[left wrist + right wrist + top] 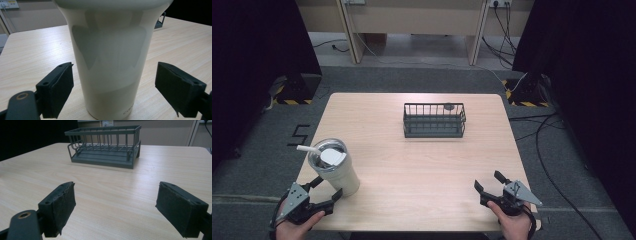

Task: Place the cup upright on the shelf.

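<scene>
The left gripper (326, 191) is sitting with its jaws spread wide around the cream tumbler (334, 170) at the table's (412, 165) near left corner, not touching it. The right gripper (489, 184) is gaping open over bare wood, facing the grey wire basket (434, 120) standing farther back.

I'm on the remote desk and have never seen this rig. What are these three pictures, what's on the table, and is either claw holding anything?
There is no robot: a person holds a two-jaw gripper in each hand. The high view looks down on the wooden table; the other two come from cameras riding on the grippers. On the table stand a cream tumbler with a lid and straw, near the left, and a dark wire basket farther back. The left gripper has its open jaws either side of the tumbler, not touching it. The right gripper is open, holding nothing, and points toward the basket.
</scene>
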A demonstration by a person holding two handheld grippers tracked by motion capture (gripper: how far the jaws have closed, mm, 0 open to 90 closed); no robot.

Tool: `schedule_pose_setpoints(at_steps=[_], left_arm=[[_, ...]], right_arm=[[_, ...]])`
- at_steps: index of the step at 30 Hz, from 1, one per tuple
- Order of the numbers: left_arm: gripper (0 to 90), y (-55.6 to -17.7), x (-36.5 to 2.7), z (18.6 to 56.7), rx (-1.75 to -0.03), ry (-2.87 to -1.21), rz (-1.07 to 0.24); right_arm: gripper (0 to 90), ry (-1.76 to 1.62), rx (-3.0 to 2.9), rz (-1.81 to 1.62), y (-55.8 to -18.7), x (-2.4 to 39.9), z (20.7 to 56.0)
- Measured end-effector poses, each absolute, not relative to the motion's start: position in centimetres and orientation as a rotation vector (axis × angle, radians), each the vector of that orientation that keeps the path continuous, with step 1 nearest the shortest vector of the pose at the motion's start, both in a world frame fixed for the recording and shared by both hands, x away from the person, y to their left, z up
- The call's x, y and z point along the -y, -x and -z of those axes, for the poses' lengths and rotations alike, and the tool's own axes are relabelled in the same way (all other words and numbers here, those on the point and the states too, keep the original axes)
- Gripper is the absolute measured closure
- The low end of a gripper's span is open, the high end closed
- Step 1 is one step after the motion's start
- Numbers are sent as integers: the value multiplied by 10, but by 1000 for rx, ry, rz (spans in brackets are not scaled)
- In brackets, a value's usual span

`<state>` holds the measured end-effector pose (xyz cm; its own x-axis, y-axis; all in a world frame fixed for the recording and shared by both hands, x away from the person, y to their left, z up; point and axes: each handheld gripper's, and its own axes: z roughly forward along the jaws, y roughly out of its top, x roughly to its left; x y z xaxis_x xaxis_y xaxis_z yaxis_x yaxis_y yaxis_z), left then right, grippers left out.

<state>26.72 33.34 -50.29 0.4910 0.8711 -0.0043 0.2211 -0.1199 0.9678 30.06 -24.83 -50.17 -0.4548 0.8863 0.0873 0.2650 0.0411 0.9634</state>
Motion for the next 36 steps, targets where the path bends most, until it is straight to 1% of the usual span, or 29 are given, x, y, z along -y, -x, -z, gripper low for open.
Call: schedule_pose_setpoints(at_steps=[8, 12, 17, 26, 35, 36], left_arm=[[146, -270, -332, 498, -944, -1626, -724], [141, -276, -332, 493, -935, -1623, -715], [131, -288, -331, 486, -917, -1627, -732], [82, -301, -325, 485, -895, -1617, -721], [90, -313, -321, 488, -868, -1583, -736], [90, -312, -320, 488, -870, -1580, -722]], right_arm=[[158, -1162, -1777, -1430, -300, 251, 499], [158, -1164, -1782, -1432, -301, 251, 499], [159, -1162, -1801, -1428, -303, 249, 500], [159, -1152, -1825, -1426, -304, 244, 501], [159, -1153, -1852, -1422, -305, 242, 503], [159, -1153, -1852, -1422, -305, 242, 503]])
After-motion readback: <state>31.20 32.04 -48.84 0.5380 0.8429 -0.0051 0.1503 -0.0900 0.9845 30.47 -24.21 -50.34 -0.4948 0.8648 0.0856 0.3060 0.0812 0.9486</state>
